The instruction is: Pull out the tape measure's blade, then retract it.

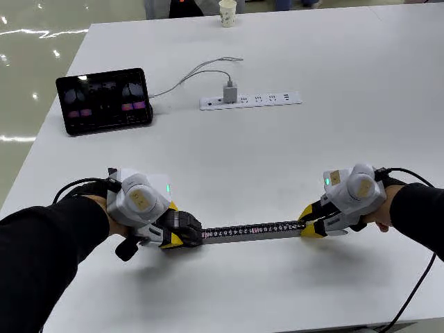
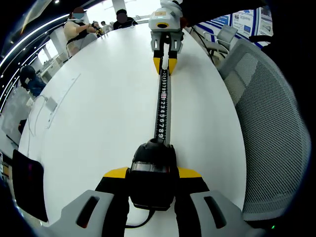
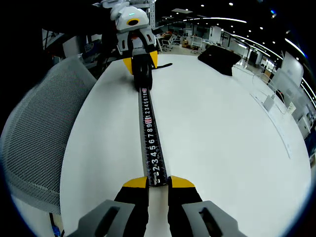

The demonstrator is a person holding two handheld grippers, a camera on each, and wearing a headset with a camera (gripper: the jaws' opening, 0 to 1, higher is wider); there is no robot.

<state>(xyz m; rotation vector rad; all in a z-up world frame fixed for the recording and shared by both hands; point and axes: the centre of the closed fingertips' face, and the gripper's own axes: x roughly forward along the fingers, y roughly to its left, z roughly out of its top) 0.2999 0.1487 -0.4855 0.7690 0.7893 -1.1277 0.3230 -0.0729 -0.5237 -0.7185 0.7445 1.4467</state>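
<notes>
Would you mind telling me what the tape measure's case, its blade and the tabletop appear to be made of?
The case looks like black moulded plastic, perhaps rubber-coated: matt, rounded, ribbed near the mouth. The blade seems thin painted metal: it holds straight, dark with printed white numerals. The tabletop appears a smooth white laminate with a soft sheen; its core cannot be told.

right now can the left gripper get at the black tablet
Probably not: the left gripper is shut on the black tape measure case, its numbered blade stretched to the right gripper. The white table toward the black tablet lies open.
</notes>
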